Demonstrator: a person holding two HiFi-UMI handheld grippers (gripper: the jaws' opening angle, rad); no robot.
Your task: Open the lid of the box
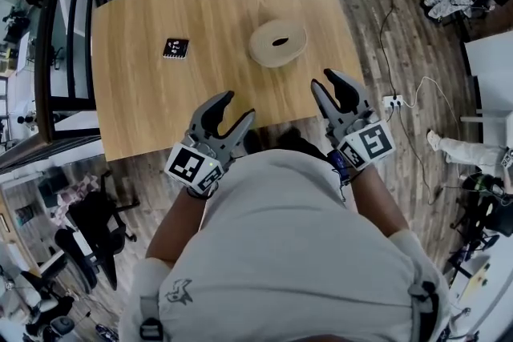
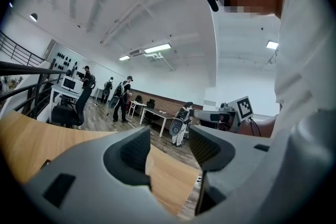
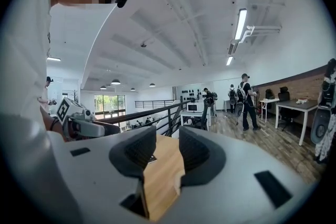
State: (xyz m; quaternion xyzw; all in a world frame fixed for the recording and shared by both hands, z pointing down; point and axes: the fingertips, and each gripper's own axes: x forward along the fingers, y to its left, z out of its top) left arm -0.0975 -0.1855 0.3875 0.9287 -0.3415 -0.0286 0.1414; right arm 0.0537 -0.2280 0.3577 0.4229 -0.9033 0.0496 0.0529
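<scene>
— Wood tabletop (image 1: 152, 104), pale grain: what sits on it?
— Two things. The box (image 1: 282, 58) is round and beige, with a dark oval slot (image 1: 280, 42) in its top, and it stands right of the middle, toward the far side. A small black card (image 1: 175, 49) lies flat well to its left.
— Is the lid (image 1: 260, 40) on?
— The top lies flat on the box; the head view shows no seam, so I can't tell more.
— Where are the grippers?
— Both at the near edge, just ahead of the person's grey shirt (image 1: 296, 252). The left gripper (image 1: 237, 108) points up and rightward over the edge. The right gripper (image 1: 324, 80) reaches a little farther in, below and right of the box. Neither touches it; the right is near, the left farther off.
— The left fingers (image 2: 135, 150)?
— Apart by a moderate gap, with only bare wood showing between them. They hold nothing.
— And the right fingers (image 3: 195, 150)?
— Also apart, dark ribbed inner faces opposite each other, wood in the gap, nothing gripped.
— Anything behind?
— Each gripper view catches the other gripper off to one side. Beyond stand a black railing (image 3: 152, 111), desks (image 3: 296, 107), and people (image 3: 244, 99) on a plank floor (image 3: 273, 144).
</scene>
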